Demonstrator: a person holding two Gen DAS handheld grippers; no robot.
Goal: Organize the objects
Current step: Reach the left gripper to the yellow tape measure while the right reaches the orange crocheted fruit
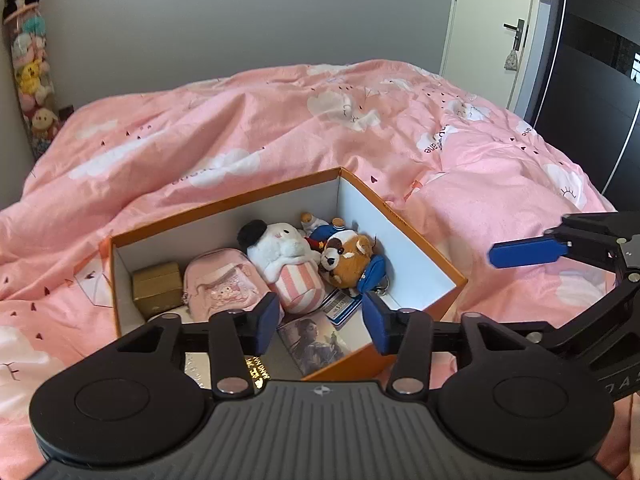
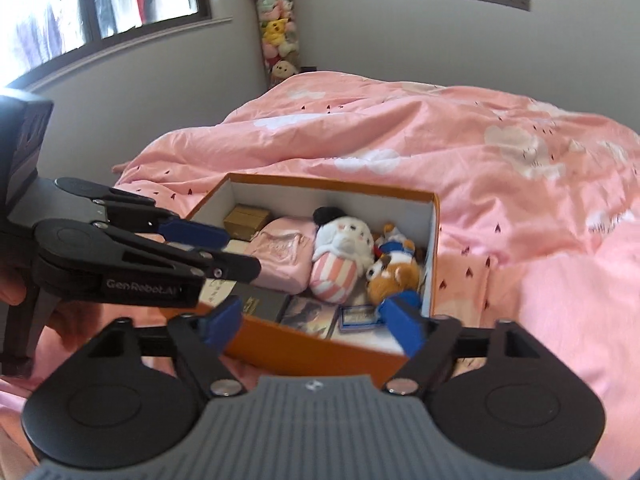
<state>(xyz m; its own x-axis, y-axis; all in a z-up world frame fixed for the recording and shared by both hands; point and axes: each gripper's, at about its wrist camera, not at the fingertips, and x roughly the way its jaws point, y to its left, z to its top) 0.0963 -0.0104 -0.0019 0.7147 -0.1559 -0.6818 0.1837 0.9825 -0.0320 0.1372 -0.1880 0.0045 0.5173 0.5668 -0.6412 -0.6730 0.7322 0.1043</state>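
Observation:
An open orange box [image 1: 224, 204] [image 2: 320, 354] with white inner walls sits on a pink bed. Inside lie a gold carton [image 1: 157, 290] [image 2: 246, 218], a small pink backpack [image 1: 224, 284] [image 2: 280, 256], a white plush with a striped bottom [image 1: 284, 256] [image 2: 340, 256], a brown dog plush [image 1: 344, 258] [image 2: 394, 276] and some cards [image 1: 340, 306]. My left gripper [image 1: 323, 320] [image 2: 212, 248] hovers open over the box's near side, holding nothing. My right gripper [image 2: 314, 316] stands wide open above the box's front wall, also holding nothing; one of its blue fingers [image 1: 528, 254] shows right of the box.
The pink cloud-print duvet [image 1: 360, 132] covers the whole bed around the box. A tall column of plush toys [image 1: 30, 64] [image 2: 278, 32] stands in the far corner. A white door [image 1: 488, 20] and dark wardrobe [image 1: 592, 80] are at the right, a window [image 2: 100, 0] at the left.

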